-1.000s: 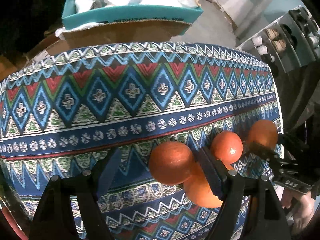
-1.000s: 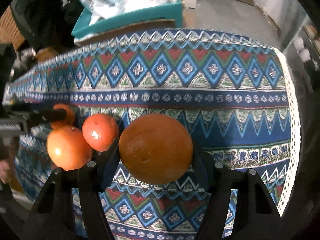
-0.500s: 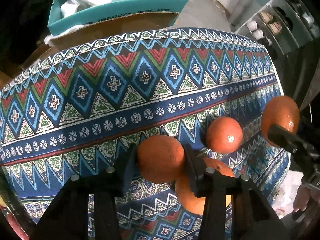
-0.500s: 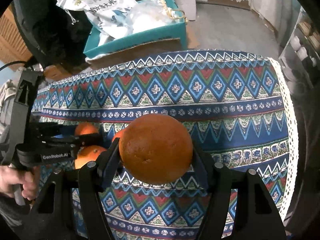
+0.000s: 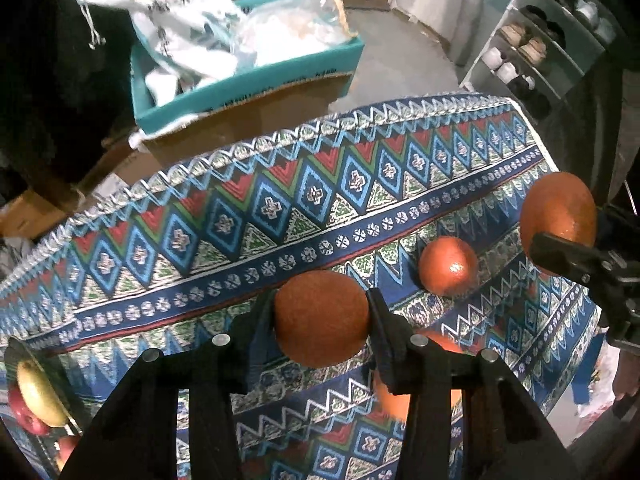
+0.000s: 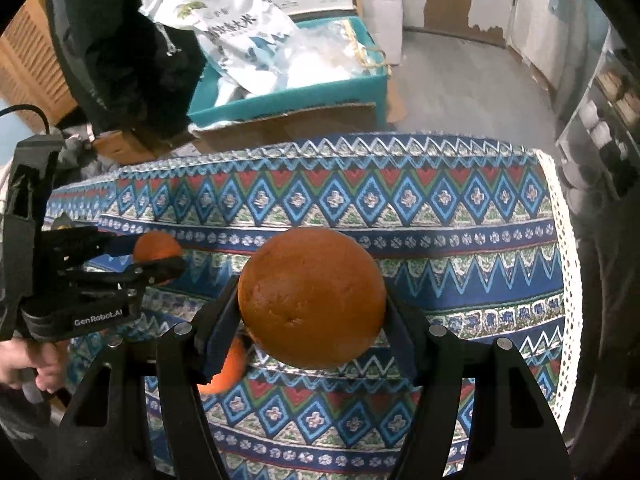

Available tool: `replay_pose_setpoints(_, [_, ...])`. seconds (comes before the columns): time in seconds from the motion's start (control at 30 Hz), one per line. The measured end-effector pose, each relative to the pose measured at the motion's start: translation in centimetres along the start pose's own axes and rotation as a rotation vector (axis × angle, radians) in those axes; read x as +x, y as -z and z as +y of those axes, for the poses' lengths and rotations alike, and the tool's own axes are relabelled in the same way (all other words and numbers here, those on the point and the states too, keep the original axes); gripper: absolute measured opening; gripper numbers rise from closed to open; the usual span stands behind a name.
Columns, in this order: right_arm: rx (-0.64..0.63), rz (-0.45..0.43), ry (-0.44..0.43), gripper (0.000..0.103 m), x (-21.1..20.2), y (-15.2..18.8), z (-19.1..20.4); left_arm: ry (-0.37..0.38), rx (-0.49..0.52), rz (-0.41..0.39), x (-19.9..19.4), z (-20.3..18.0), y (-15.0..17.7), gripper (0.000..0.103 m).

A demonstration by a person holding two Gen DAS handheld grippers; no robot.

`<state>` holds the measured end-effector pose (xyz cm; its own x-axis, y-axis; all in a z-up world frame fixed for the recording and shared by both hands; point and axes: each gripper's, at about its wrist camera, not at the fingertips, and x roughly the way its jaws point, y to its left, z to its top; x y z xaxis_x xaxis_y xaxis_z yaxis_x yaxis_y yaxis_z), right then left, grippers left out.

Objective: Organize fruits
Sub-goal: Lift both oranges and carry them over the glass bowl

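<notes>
Above the patterned tablecloth (image 5: 280, 208), each claw (image 5: 322, 320) (image 6: 312, 300) clamps an orange (image 5: 322, 318) (image 6: 312, 296).

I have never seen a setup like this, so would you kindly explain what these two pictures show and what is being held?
There is no robot here: a person holds a two-finger gripper in each hand, and each carries a fisheye camera looking forward along its fingers, so the black prongs at the bottom of each picture are that gripper's own.

One picture is from the left gripper, clamped on an orange. The other is from the right gripper, clamped on a bigger orange. Each camera also catches the other gripper at its edge.

Below lies a table under a patterned cloth, with two loose oranges on it, one partly hidden by the fingers. At the left edge sits more fruit, unclear. Behind stands a teal box of bags.
</notes>
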<state>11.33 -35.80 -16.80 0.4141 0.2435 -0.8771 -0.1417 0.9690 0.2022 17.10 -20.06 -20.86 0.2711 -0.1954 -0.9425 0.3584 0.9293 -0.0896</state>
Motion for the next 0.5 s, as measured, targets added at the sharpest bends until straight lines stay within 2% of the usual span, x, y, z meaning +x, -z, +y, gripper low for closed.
replay_pose_setpoints(0.17, [-0.030,-0.024,-0.012,0.067,-1.2,-0.2,1.8,-0.045,0.050,-0.052,-2.8,0.4,1.4,0.046])
replay_pose_setpoints(0.5, [-0.095,-0.065,-0.047,0.067,-3.1,-0.7,5.5,-0.093,0.075,-0.129,-7.6,1.6,3.4,0.046])
